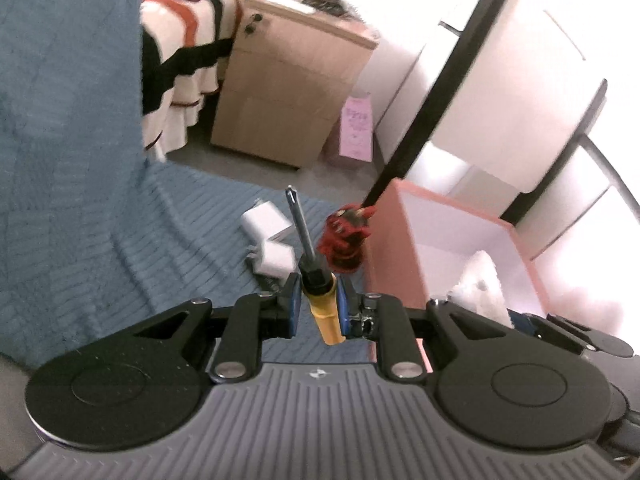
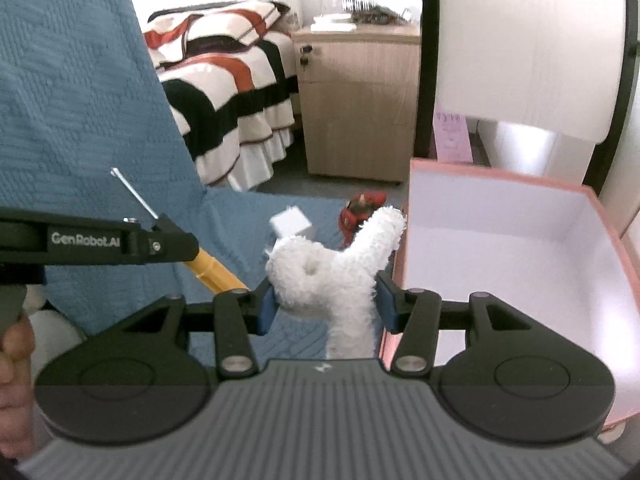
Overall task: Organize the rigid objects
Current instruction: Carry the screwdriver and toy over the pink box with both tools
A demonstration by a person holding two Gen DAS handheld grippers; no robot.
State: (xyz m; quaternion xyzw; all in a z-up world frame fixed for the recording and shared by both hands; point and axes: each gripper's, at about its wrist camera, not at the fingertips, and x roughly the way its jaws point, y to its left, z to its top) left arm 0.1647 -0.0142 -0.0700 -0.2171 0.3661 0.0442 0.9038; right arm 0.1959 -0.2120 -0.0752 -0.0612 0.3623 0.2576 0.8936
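Note:
My left gripper (image 1: pixel 318 300) is shut on a yellow-handled screwdriver (image 1: pixel 316 280), whose shaft points up and away over the blue bedspread (image 1: pixel 100 200). In the right wrist view that left gripper (image 2: pixel 176 236) appears side-on at the left with the screwdriver (image 2: pixel 212 270) in it. My right gripper (image 2: pixel 326 304) is shut on a white fluffy plush toy (image 2: pixel 332 264), held just left of a pink box (image 2: pixel 500 240) with a white inside. On the bedspread beyond lie a white charger block (image 1: pixel 266 220) with a second white block beside it, and a red toy (image 1: pixel 344 240) next to the box (image 1: pixel 400 240).
A wooden bedside cabinet (image 2: pixel 356 100) stands on the floor behind, with a striped bed (image 2: pixel 228 92) to its left. A pink carton (image 1: pixel 358 128) leans by a white wardrobe (image 1: pixel 500 100). A hand (image 2: pixel 14 356) shows at the lower left edge.

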